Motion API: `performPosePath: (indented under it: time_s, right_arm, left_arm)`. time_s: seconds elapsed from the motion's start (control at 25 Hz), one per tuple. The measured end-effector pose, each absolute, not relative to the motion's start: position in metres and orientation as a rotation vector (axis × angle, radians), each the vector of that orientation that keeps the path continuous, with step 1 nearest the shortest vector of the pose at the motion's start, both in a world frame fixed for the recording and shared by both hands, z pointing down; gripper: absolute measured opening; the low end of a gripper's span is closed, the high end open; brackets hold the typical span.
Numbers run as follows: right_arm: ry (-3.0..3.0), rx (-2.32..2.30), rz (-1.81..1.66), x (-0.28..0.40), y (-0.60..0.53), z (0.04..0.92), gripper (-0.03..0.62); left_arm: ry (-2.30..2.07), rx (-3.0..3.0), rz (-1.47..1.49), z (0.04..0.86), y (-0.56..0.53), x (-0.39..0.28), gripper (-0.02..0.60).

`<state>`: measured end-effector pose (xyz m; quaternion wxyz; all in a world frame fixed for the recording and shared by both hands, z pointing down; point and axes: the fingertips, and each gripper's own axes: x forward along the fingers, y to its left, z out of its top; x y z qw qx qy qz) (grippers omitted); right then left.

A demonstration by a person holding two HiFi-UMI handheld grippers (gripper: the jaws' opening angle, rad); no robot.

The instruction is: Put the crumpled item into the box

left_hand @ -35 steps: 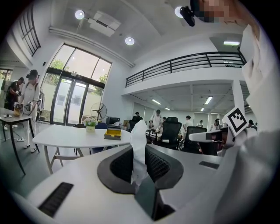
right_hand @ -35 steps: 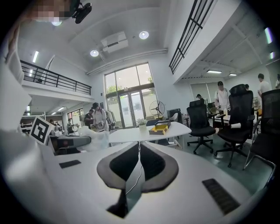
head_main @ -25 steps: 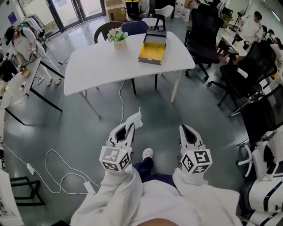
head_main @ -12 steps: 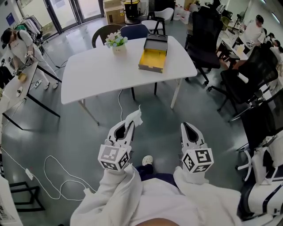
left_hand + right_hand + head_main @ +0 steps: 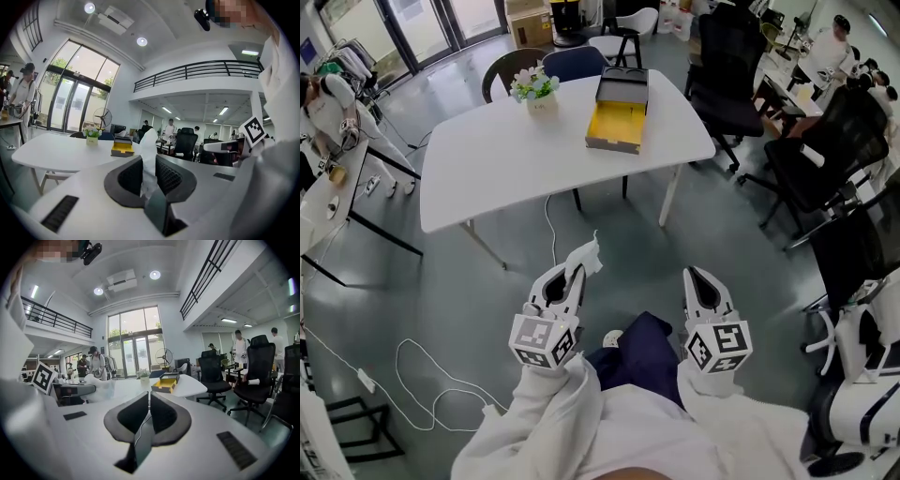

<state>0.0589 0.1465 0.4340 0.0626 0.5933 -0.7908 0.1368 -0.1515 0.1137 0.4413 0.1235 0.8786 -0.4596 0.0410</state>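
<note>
A crumpled white paper (image 5: pixel 584 257) sticks up out of my left gripper (image 5: pixel 572 275), whose jaws are shut on it; in the left gripper view the paper (image 5: pixel 148 154) rises between the dark pads. My right gripper (image 5: pixel 695 278) is held beside it over the floor, shut, with nothing in it; the right gripper view shows its pads (image 5: pixel 161 411) touching. The box (image 5: pixel 618 126), yellow inside with its dark lid tipped back, sits on the far right part of the white table (image 5: pixel 487 159), well ahead of both grippers. The box (image 5: pixel 122 150) (image 5: pixel 167 383) appears in both gripper views.
A small flower pot (image 5: pixel 535 89) stands on the table left of the box. Chairs (image 5: pixel 560 66) are behind the table, black office chairs (image 5: pixel 825 141) at the right. A white cable (image 5: pixel 422 375) trails over the floor at the left. A person (image 5: pixel 326 103) stands at the far left.
The table and box have shifted left and slightly up in the head view as the person walks. Both grippers keep their pose, the left still holding the paper.
</note>
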Motion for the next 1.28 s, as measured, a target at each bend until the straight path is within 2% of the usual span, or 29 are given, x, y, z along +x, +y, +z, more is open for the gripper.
performPosePath:
  time_s: [0.56, 1.28]
  right_arm:
    - [-2.399, 1.785, 0.457, 0.073, 0.097, 0.447, 0.035]
    - [-2.439, 1.674, 0.467, 0.102, -0.053, 0.456, 0.035]
  left_arm:
    - [-1.339, 2.547, 0.158, 0.450, 0.071, -0.138, 0.060]
    - [-1.401, 2.507, 0.169, 0.455, -0.067, -0.102, 0.060]
